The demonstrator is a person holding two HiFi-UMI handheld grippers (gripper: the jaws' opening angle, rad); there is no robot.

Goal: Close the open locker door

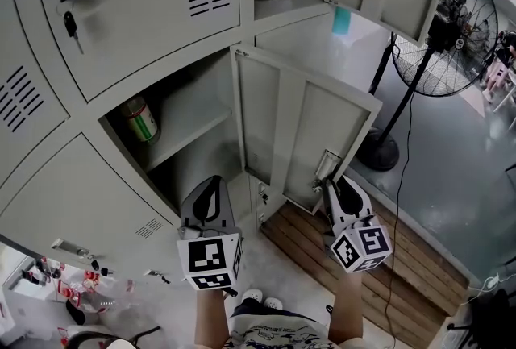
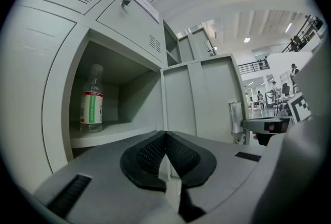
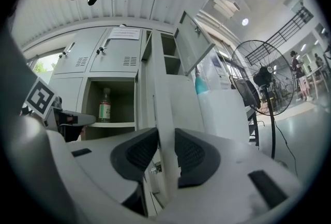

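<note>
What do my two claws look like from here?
The left claw and right claw are light grey moulded shells with black mesh-textured pads. Each carries a white marker cube printed with black squares. No cables show, and the forearms wear no sleeves.

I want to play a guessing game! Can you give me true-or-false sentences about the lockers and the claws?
1. A bottle stands inside the open locker. True.
2. The right claw straddles the edge of the door. True.
3. The left claw holds the bottle. False: it is shut on nothing, and the bottle stands on the shelf.
4. The fan has tipped over. False: it stands upright.
</note>
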